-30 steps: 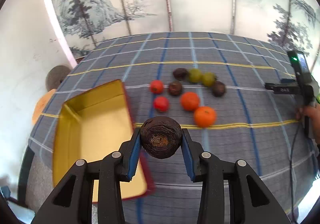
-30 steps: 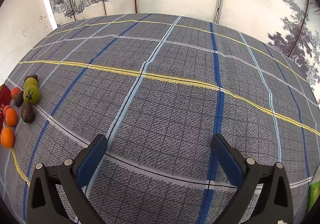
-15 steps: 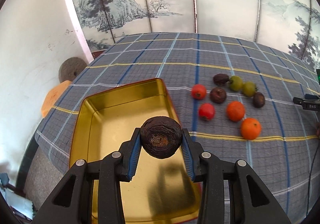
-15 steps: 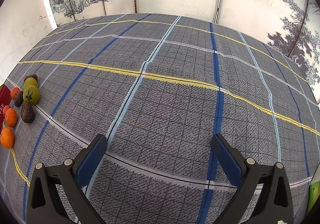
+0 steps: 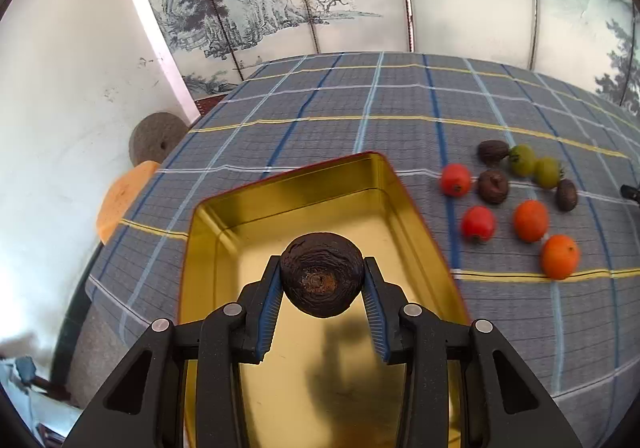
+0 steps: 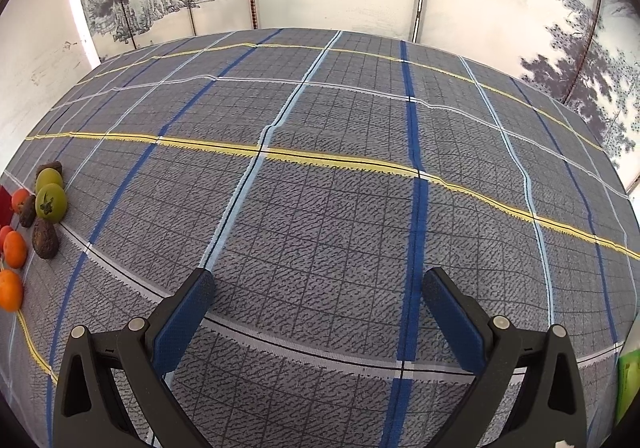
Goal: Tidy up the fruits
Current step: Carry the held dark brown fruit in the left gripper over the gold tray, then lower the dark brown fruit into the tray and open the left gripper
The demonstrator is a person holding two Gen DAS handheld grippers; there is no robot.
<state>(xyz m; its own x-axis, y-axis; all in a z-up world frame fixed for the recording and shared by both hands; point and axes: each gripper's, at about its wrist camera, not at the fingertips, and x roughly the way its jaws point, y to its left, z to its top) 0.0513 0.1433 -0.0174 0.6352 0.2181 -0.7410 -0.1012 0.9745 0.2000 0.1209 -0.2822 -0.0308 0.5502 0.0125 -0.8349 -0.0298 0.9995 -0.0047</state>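
My left gripper (image 5: 322, 290) is shut on a dark brown wrinkled fruit (image 5: 322, 274) and holds it above the open gold tin (image 5: 304, 183), which has a red outside. To the tin's right on the plaid cloth lie several loose fruits: red ones (image 5: 455, 179), orange ones (image 5: 559, 256), green ones (image 5: 521, 159) and dark brown ones (image 5: 493, 187). My right gripper (image 6: 316, 284) is open and empty over bare cloth. The same fruits show at the far left of the right wrist view, with a green one (image 6: 51, 200) among them.
The table's left edge drops off beside the tin. A grey disc (image 5: 154, 137) and an orange object (image 5: 120, 195) lie beyond that edge. Painted screen panels stand behind the table. A green item (image 6: 628, 380) sits at the right edge of the right wrist view.
My left gripper has carried the dark fruit leftward from over the cloth to above the tin. My right gripper has not moved.
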